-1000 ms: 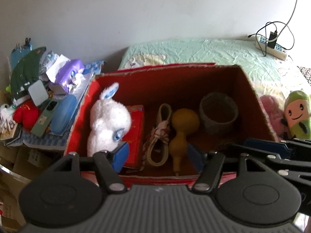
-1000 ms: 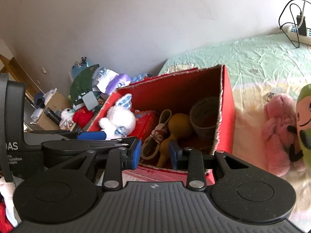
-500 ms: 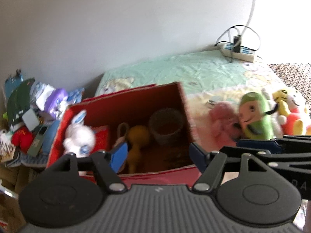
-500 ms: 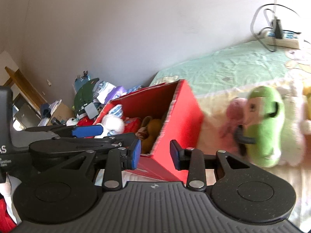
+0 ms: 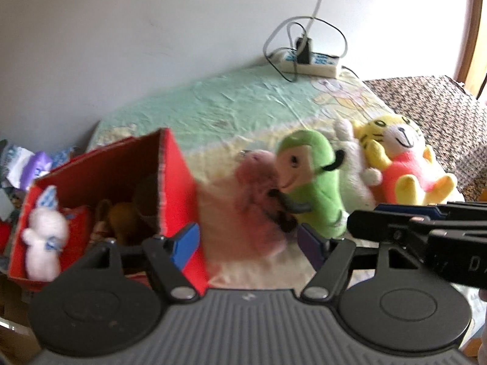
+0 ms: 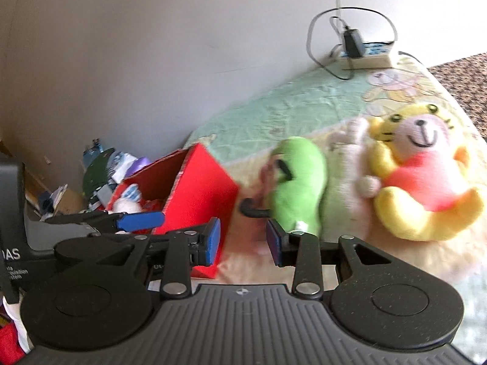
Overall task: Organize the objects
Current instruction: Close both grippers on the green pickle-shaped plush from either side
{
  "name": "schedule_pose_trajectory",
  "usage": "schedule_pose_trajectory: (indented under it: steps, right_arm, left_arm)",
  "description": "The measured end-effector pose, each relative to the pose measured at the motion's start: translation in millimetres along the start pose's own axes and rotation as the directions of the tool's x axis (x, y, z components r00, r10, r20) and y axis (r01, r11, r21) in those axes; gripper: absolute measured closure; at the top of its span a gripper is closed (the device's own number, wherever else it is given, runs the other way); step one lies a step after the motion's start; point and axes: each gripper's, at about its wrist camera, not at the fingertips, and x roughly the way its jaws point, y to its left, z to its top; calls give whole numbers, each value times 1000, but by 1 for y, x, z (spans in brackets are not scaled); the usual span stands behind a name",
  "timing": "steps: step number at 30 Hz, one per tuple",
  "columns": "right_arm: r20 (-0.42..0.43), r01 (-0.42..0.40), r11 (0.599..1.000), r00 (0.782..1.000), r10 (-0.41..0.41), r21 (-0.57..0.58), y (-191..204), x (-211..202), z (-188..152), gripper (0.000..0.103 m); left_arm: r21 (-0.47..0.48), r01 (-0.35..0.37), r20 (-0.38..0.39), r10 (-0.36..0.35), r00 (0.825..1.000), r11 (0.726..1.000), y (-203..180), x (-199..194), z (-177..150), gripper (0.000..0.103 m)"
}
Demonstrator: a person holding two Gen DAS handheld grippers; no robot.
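A red box (image 5: 175, 179) stands at the left on the bed and holds a white plush rabbit (image 5: 42, 240) and other things. It also shows in the right wrist view (image 6: 201, 194). Beside it lie a pink plush (image 5: 258, 194), a green plush (image 5: 316, 182), a white plush (image 5: 353, 176) and a yellow tiger plush (image 5: 401, 164). My left gripper (image 5: 248, 241) is open and empty, just in front of the pink plush. My right gripper (image 6: 243, 241) is open and empty, near the foot of the green plush (image 6: 298, 188), left of the tiger plush (image 6: 423, 179).
A power strip (image 5: 307, 62) with cables lies at the back of the bed against the wall. A pile of clutter (image 6: 103, 176) sits left of the box. A dark patterned cover (image 5: 438, 112) lies at the right.
Both grippers have swung right, from above the red box toward the plush toys on the bed. Both stay open and empty.
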Motion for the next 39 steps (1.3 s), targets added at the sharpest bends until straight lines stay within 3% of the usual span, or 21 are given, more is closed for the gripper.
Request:
schedule_pose_trajectory:
  steps: [10, 16, 21, 25, 32, 39]
  right_arm:
    - [-11, 21, 996, 1000, -20, 91, -35, 17, 19, 63]
    - [-27, 6, 989, 1000, -2, 148, -44, 38, 33, 57]
    - [-48, 4, 988, 999, 3, 152, -45, 56, 41, 56]
    - [-67, 15, 987, 998, -4, 162, -50, 71, 45, 56]
    - [-92, 25, 984, 996, -9, 174, -58, 87, 47, 55]
    - [-96, 6, 988, 995, 9, 156, -61, 93, 48, 58]
  left_arm:
    - [-57, 113, -14, -114, 993, 992, -11, 35, 16, 30]
    - [-89, 137, -22, -139, 990, 987, -6, 55, 27, 33]
    - [-108, 226, -47, -232, 972, 968, -3, 71, 30, 33]
    - [-84, 238, -54, -243, 969, 968, -8, 81, 33, 32]
    - [-103, 301, -81, -310, 947, 948, -9, 106, 42, 26]
    - [-113, 339, -88, -350, 933, 934, -7, 120, 44, 32]
